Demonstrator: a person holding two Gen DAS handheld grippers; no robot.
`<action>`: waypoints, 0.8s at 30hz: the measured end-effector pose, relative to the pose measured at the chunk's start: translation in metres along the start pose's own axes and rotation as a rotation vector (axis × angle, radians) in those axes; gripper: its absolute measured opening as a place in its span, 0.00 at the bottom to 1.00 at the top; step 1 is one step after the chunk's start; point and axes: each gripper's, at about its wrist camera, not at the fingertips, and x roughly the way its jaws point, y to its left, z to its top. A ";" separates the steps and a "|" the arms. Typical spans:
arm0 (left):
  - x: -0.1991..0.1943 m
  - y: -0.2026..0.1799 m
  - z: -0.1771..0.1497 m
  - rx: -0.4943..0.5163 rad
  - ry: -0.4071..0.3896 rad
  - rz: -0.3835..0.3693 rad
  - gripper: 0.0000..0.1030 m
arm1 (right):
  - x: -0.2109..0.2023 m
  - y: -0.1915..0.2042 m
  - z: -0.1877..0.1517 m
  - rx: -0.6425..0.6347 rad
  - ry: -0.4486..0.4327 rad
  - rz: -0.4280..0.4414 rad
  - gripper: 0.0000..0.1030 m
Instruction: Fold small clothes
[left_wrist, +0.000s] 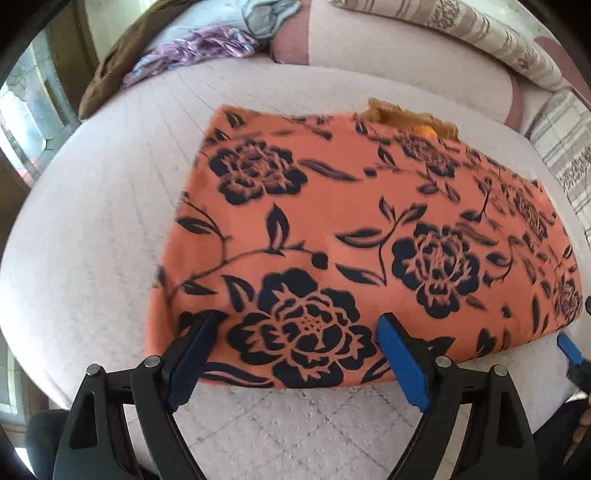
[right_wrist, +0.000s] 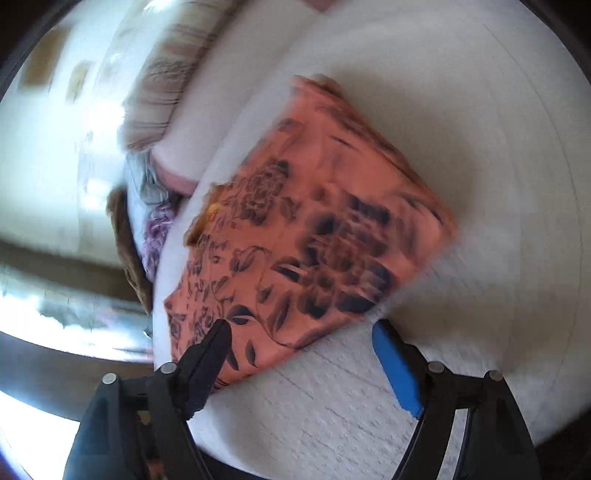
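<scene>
An orange garment with a black flower print (left_wrist: 332, 229) lies folded flat in a rough rectangle on a pale sofa seat (left_wrist: 92, 229). A bit of orange frill sticks out at its far edge. My left gripper (left_wrist: 297, 321) is open and empty, its blue pads just above the garment's near edge. A blue tip of the right gripper shows at the right edge (left_wrist: 567, 347). In the blurred right wrist view the same garment (right_wrist: 314, 229) lies ahead, and my right gripper (right_wrist: 301, 328) is open and empty over its near corner.
A purple cloth (left_wrist: 199, 48), a grey cloth (left_wrist: 266, 18) and a brown cloth (left_wrist: 110, 66) are piled at the far left of the sofa. Striped cushions (left_wrist: 480, 37) line the back and right side. The sofa's front edge is close below the grippers.
</scene>
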 end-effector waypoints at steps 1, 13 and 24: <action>-0.008 0.000 0.003 -0.008 -0.038 -0.012 0.86 | -0.007 -0.004 0.000 0.033 -0.027 0.034 0.78; 0.005 -0.072 0.027 0.076 -0.048 -0.080 0.86 | 0.001 -0.011 0.046 0.117 -0.125 -0.011 0.58; 0.036 -0.092 0.012 0.161 -0.002 -0.022 0.92 | 0.019 -0.005 0.055 0.014 -0.149 -0.094 0.55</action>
